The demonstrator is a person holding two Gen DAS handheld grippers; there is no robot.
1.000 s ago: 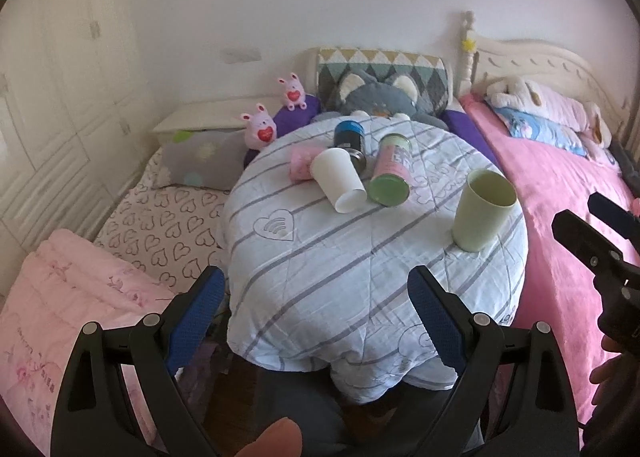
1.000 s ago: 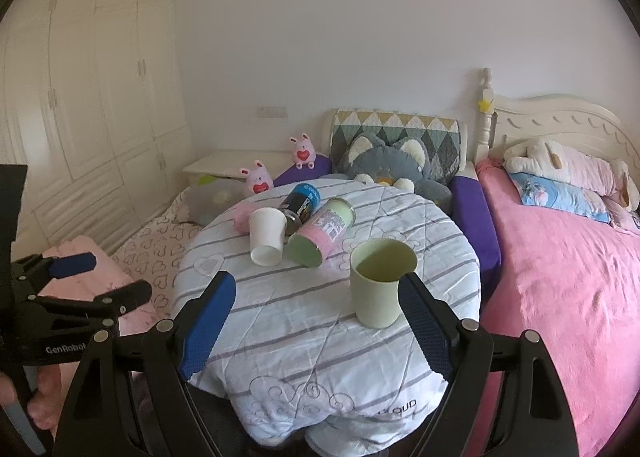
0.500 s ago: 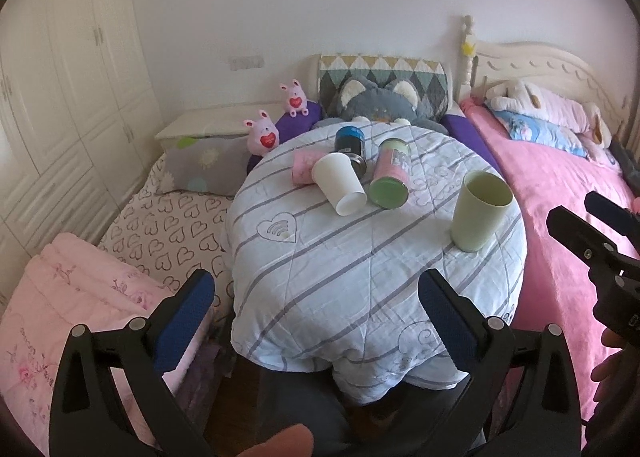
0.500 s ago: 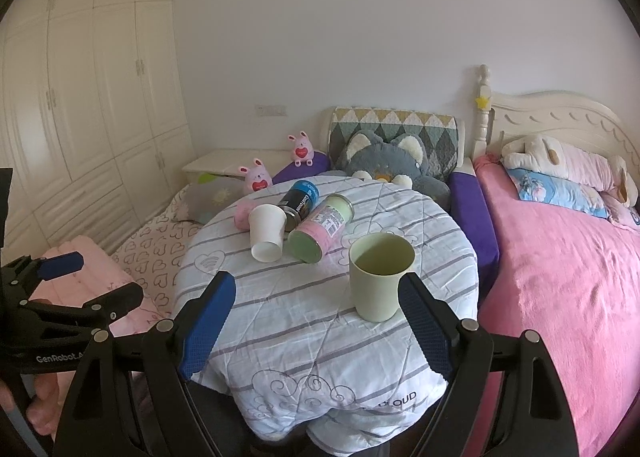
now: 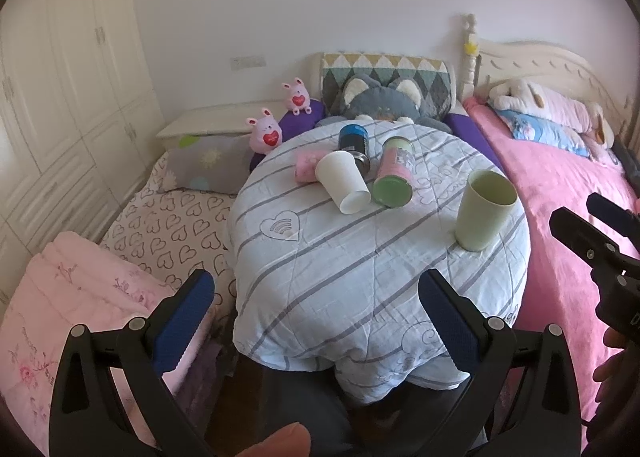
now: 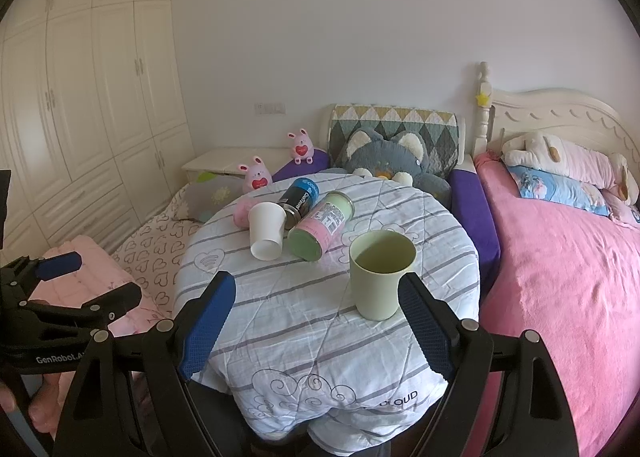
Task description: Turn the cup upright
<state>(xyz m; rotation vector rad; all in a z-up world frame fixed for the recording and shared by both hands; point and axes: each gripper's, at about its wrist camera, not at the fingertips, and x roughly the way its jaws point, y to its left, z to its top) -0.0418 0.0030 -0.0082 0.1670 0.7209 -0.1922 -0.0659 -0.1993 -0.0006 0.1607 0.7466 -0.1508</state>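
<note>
Round counter [image 6: 280,297] w/ striped cover sat just ahead of both tools. Right tool [image 6: 316,321] was spread apart, empty; left tool [image 5: 316,321] likewise. Green cup [image 6: 381,273] stood upright, close ahead-right of right tool. White cup [image 6: 266,230] lay on its side further ahead-left, touching two cans. Best approach, I'd judge: grip white cup mid-wall, lift clear of cans, then rotate.

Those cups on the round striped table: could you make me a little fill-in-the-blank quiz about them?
1. The pale green plastic cup stands ____.
2. The white paper cup lies on its ____.
3. The pink-and-green canister lies to the ____ of the white cup in both views.
4. Both the left gripper and right gripper hold ____.

Missing words: upright; side; right; nothing
</note>
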